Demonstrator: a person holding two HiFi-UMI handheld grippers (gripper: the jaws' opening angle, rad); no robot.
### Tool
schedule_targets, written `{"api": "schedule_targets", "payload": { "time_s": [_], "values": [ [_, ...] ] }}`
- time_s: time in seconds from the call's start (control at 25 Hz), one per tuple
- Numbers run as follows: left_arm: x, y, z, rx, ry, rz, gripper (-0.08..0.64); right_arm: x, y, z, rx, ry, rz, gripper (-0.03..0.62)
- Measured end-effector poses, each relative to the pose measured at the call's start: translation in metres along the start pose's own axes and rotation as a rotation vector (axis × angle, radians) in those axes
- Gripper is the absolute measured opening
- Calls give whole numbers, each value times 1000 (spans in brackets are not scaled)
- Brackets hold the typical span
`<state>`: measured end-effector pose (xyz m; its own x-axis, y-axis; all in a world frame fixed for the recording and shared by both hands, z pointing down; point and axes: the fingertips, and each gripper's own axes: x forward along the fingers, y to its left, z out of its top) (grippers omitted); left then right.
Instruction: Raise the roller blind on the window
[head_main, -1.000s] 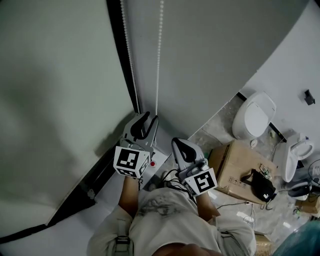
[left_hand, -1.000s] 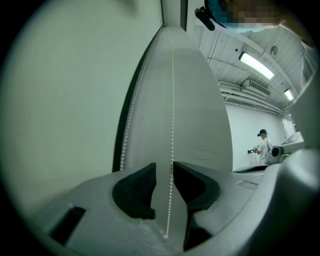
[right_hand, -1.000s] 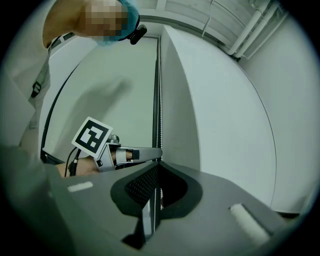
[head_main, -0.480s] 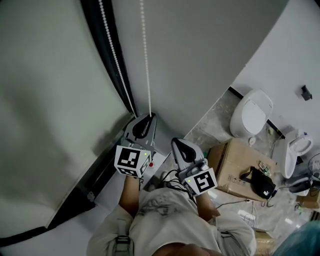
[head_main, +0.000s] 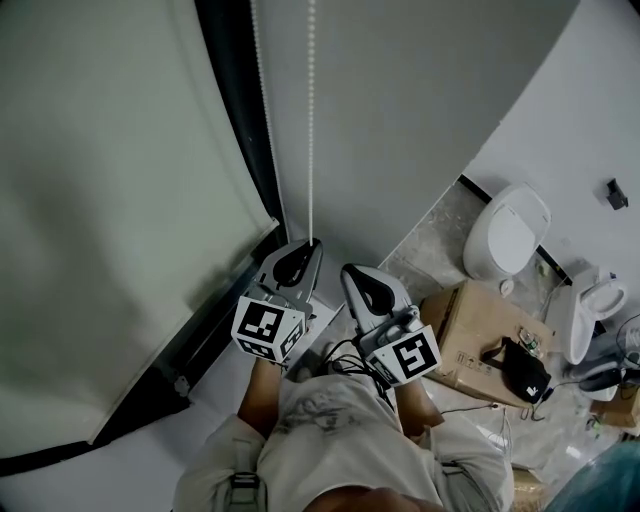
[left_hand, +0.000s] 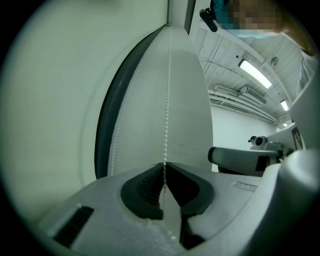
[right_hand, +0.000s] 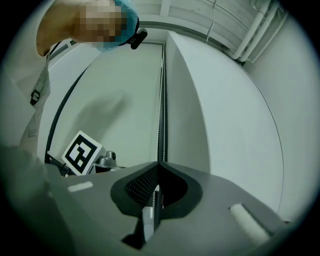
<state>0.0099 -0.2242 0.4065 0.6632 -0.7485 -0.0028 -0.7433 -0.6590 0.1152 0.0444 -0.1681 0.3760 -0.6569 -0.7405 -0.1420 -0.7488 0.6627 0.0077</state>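
Jaws of left hand-held gripper (left_hand: 164, 165) clamp one of two bead-chain strands (head_main: 311, 120); right hand-held gripper (right_hand: 159, 164) closed, empty.

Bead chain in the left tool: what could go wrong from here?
The left tool pinches the thin white bead chain only at its jaw tips, so a hard pull may slip it free. The chain's other strand hangs close alongside and could snag. The right tool is shut, off the chain: no backup hold.

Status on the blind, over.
Left gripper shut on chain. Right gripper shut, off the chain. Blind mostly down. Nothing blocking.
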Motion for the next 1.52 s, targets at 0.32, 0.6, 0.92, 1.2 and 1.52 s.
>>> {"api": "schedule_targets", "payload": {
  "time_s": [0.32,0.6,0.92,1.2,1.52],
  "values": [
    [-14,-12,-6,-7,-4,-14,18,22,11,40,-16,-65,92,28],
    [-15,-15,-1,-2,2,-22,18,49,13,78,-28,-111,144,55],
    [-31,-29,-12,6,-4,-19,18,48,31,70,-34,-76,200,74],
    [-37,-31,-9,4,-3,-12,18,50,37,79,-2,-92,216,18],
    [-42,-28,-15,-9,-1,-11,18,48,41,73,9,-110,224,17]
  ]
}}
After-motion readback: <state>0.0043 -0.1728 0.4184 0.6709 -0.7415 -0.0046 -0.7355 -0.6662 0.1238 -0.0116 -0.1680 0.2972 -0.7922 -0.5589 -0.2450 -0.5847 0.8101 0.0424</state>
